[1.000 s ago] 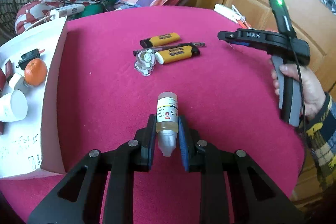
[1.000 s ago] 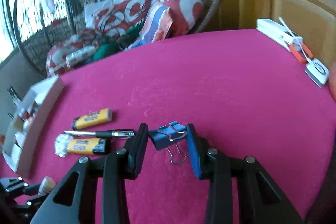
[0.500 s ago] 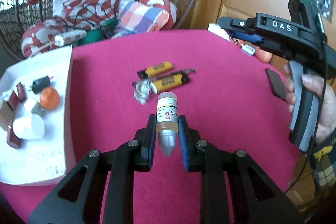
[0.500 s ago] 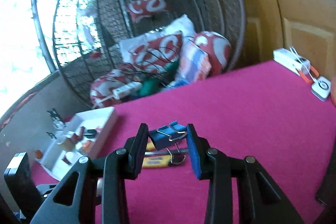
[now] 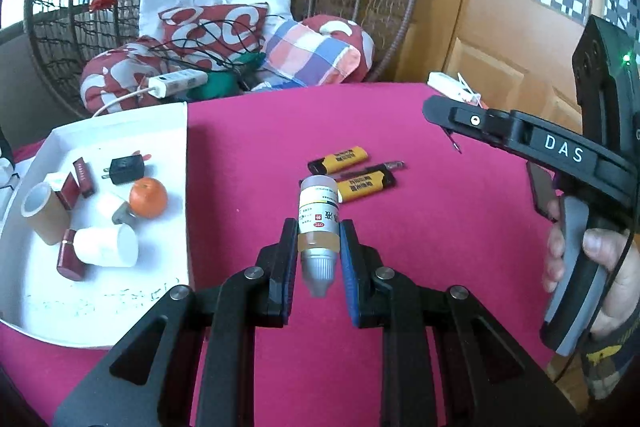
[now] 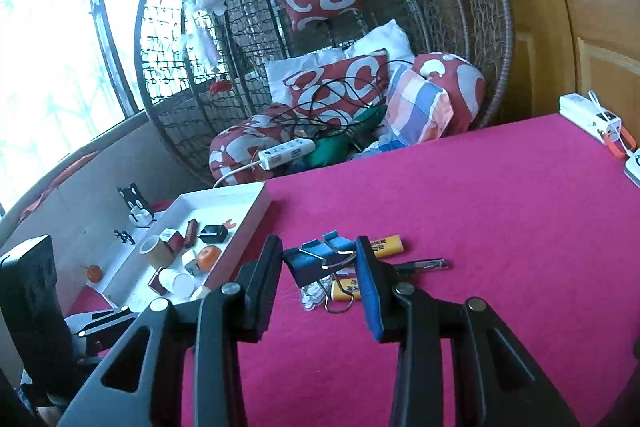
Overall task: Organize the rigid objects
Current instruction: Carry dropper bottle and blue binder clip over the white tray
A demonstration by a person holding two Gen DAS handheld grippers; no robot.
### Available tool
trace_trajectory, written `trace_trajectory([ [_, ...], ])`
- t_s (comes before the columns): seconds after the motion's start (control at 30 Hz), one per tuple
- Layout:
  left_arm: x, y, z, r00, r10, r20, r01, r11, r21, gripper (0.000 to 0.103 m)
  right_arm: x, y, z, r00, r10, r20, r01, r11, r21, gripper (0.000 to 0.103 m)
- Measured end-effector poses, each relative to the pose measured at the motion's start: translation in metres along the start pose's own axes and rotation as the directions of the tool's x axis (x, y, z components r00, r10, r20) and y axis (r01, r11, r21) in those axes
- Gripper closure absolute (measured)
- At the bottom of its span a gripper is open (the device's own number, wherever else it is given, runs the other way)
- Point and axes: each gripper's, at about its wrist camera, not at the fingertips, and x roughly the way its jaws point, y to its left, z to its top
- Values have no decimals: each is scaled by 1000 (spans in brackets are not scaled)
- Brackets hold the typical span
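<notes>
My left gripper (image 5: pixel 319 251) is shut on a small dropper bottle (image 5: pixel 318 215) with amber liquid and a white label, held above the pink table. My right gripper (image 6: pixel 320 263) is shut on a blue binder clip (image 6: pixel 316 259), also lifted above the table. Two yellow lighters (image 5: pixel 344 159) and a dark pen (image 5: pixel 384 167) lie on the table beyond the bottle; they also show in the right wrist view (image 6: pixel 386 245). A white tray (image 5: pixel 176 131) at the left holds an orange (image 5: pixel 148 197), a black plug, a tape roll, a white cup and dark red tubes.
The right handheld gripper body (image 5: pixel 560 151) and a hand sit at the right of the left view. A wicker hanging chair (image 6: pixel 360 27) with cushions and a power strip stands behind the table. White items (image 6: pixel 592 115) lie at the table's far right edge. A wooden door is at the right.
Both grippers have risen with their objects, so the table and tray look lower and farther. The tray has come more fully into view in both cameras.
</notes>
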Motion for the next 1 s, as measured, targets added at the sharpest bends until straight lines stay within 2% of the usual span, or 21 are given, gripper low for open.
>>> trace_trajectory([
  [0.4,-17,12,3,999,16,47,-15,1000,-19,83,-4,19,5,1000,16,6,-16,999,-41,67],
  [1.0,-49,40,4,992,39,119,-30,997,-72,83,10,66,1,997,61,-36,-66,990,-128,67],
])
